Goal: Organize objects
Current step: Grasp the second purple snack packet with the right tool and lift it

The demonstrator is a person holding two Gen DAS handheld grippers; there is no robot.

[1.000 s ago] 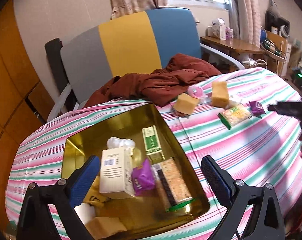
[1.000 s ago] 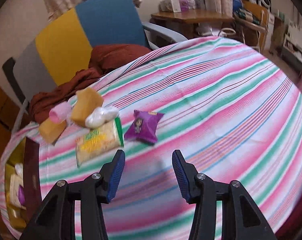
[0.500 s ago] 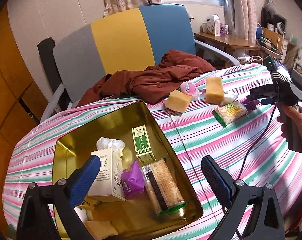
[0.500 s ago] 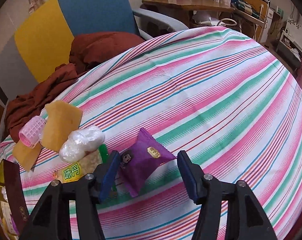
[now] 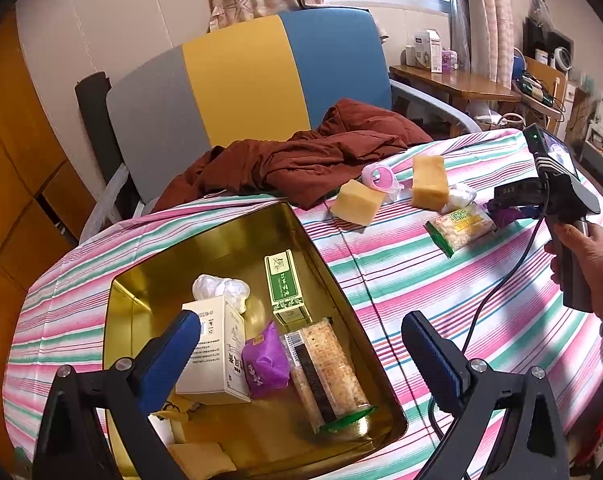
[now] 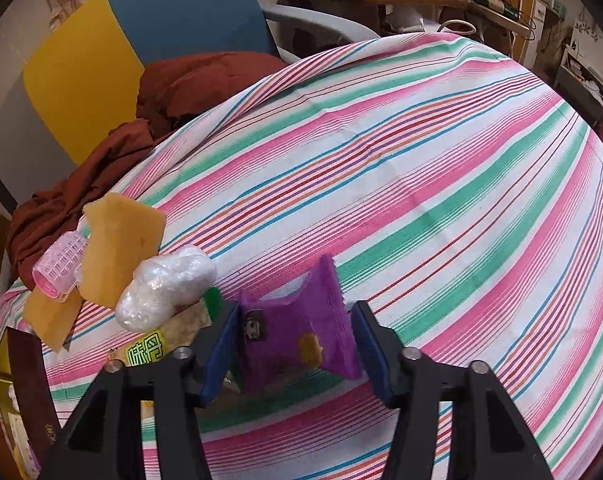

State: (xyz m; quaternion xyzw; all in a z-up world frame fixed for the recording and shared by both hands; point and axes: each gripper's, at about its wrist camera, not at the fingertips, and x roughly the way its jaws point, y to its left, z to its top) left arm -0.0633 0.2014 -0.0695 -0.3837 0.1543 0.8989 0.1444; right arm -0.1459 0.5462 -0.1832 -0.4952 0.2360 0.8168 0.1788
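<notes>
Left wrist view: the left gripper hovers, jaws open and empty, over the gold tin.

Right wrist view: the right gripper has descended; its jaws have just been closing around the purple packet on the bench, pads apparently touching, so pickup looks imminent.

A purple snack packet is sitting crumpled between the right tool's blue pads, its far edge lifting — whether both pads are pressing it is hard to tell. Beside it on the striped tabletop are lying a green-edged cracker pack, a white plastic wad, two yellow sponges and a pink roller — the gold tin is already holding boxes.
</notes>
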